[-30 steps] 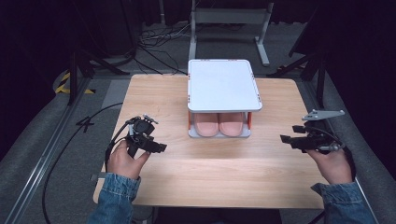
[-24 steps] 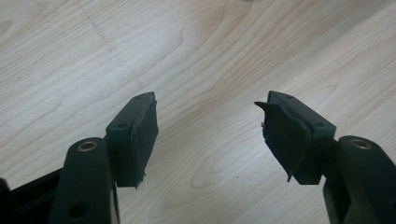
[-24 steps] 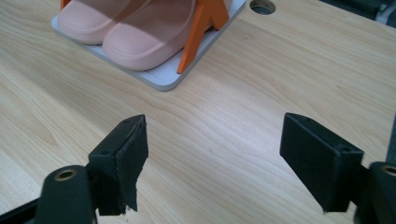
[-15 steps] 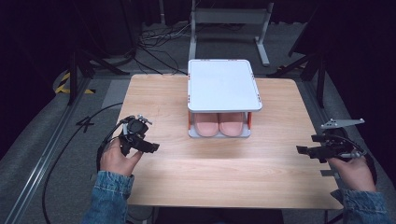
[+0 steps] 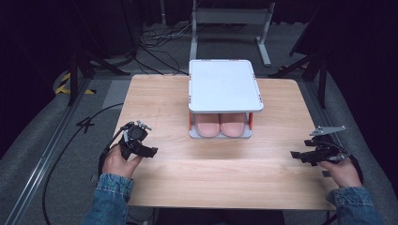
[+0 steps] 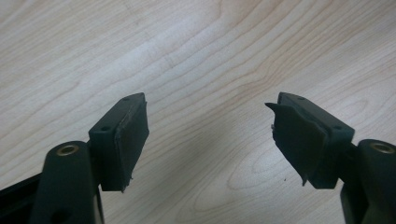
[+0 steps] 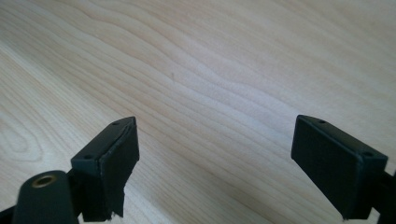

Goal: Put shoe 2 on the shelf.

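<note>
The pair of pink slippers (image 5: 219, 124) sits inside the white rack (image 5: 224, 86) at the desk's (image 5: 216, 173) far-middle edge; the left claw (image 5: 151, 151) and right claw (image 5: 294, 154) have just been opening with nothing between the jaws, so the placing seems done.

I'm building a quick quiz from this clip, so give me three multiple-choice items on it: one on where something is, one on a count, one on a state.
1. Where does the pair of pink slippers sit?
A. On top of the white rack
B. On the lower shelf of the white rack
C. On the floor

2. How many slippers are there?
A. One
B. Two
C. Four

3. How do the left tool and the right tool stand?
A. Both open, holding nothing
B. Both shut on a slipper
C. One open, one shut

Answers: 1 B, they lie under the white top; 2 B, two toes side by side; 3 A, bare wooden table shows between both tools' jaws.
</note>
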Available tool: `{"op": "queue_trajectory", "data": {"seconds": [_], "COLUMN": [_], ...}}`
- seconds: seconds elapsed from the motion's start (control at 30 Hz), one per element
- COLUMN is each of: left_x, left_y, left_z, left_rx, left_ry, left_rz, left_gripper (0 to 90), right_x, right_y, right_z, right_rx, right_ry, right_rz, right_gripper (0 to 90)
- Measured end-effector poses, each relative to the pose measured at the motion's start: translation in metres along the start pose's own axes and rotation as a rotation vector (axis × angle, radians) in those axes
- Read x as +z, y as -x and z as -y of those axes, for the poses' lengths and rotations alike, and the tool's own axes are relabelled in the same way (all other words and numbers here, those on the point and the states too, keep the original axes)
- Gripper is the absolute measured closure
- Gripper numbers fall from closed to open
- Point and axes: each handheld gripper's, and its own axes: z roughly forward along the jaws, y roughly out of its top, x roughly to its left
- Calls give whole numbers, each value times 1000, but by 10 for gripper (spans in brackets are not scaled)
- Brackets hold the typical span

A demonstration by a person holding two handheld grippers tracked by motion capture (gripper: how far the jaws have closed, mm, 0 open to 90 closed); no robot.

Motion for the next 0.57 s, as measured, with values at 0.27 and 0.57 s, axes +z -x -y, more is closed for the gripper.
{"op": "queue_trajectory", "data": {"seconds": [0.27, 0.57], "left_x": [15, 23], "left_y": [-6, -6], "left_z": [6, 6], "left_rx": [-32, -14], "left_ry": [-27, -30], "left_rz": [11, 3], "left_gripper": [259, 227], "right_x": [24, 34], "right_y": [-5, -8], "right_z": [2, 4], "right_rx": [2, 50], "right_ry": [-29, -4], "right_rz": [74, 80], "right_gripper": [155, 152]}}
